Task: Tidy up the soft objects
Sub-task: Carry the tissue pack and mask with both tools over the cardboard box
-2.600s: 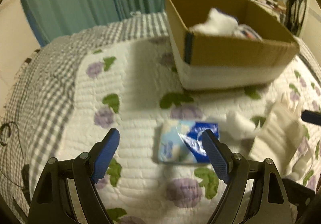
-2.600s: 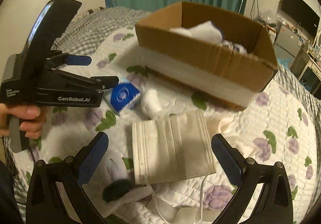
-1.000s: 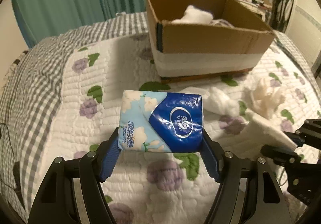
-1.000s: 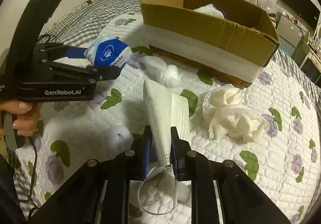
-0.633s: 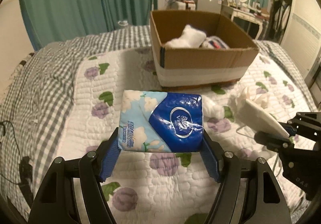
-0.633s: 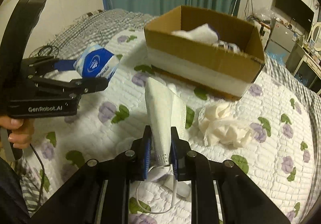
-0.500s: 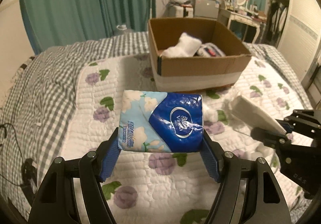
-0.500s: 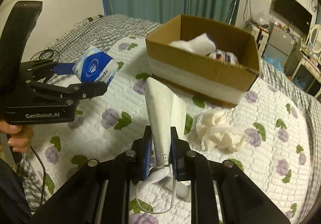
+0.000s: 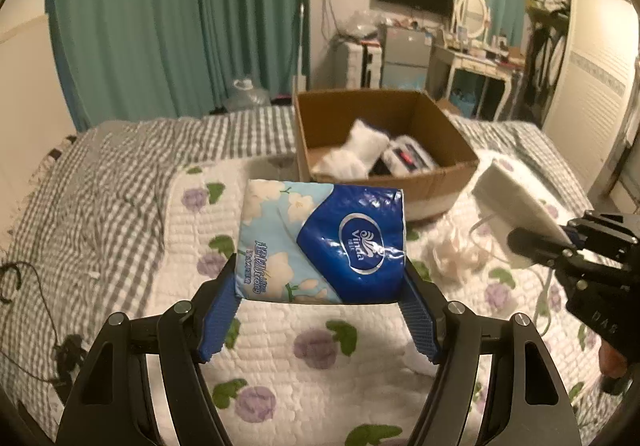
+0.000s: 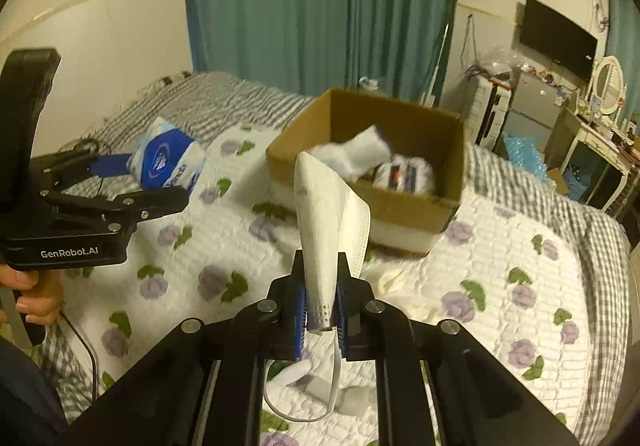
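Clamped between the left gripper's (image 9: 320, 278) blue pads, the tissue pack (image 9: 322, 242) hides part of the cardboard box (image 9: 440, 182) beyond it. Likewise the right gripper (image 10: 322, 298) pinches a face mask (image 10: 324, 222); box contents look blurred, perhaps white cloth. Both have risen from the quilt (image 10: 500, 246) since a second ago.

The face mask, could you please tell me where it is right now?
The face mask is pinched upright in the right tool, lifted off the quilt just short of the cardboard box.
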A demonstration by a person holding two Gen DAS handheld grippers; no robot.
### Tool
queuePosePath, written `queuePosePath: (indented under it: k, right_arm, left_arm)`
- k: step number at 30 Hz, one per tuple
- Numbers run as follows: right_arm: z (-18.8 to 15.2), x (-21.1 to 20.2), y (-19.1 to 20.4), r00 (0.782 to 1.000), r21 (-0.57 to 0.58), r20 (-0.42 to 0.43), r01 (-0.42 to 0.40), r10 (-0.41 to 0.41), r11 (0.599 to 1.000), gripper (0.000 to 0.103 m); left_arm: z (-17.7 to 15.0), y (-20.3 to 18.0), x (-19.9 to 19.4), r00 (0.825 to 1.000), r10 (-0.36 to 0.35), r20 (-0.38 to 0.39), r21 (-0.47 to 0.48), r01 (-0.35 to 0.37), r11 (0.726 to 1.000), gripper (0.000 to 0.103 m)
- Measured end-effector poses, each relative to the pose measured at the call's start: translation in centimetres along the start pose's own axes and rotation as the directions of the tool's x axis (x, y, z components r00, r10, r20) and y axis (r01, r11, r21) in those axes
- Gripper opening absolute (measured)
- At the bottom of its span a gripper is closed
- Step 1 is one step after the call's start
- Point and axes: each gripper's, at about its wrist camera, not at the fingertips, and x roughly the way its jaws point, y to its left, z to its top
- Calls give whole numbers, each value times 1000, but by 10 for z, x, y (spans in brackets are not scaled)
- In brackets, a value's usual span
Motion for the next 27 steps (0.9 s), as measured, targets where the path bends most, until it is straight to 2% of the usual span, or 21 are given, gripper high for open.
queuePosePath:
  k: [8, 16, 27]
  right_arm:
    - [29, -14, -14, 996, 2, 85, 34, -34, 999, 11]
    - [49, -15, -26, 989, 14, 145, 31, -33, 999, 11]
    - [74, 19, -48, 983, 18, 181, 25, -28, 1000, 11]
  left_arm:
    - [29, 10, -7, 997, 16, 73, -37, -13, 999, 72]
    - [51, 12, -3, 989, 21, 145, -43, -15, 999, 72]
    - [79, 7, 34, 989, -1, 147, -32, 6, 999, 72]
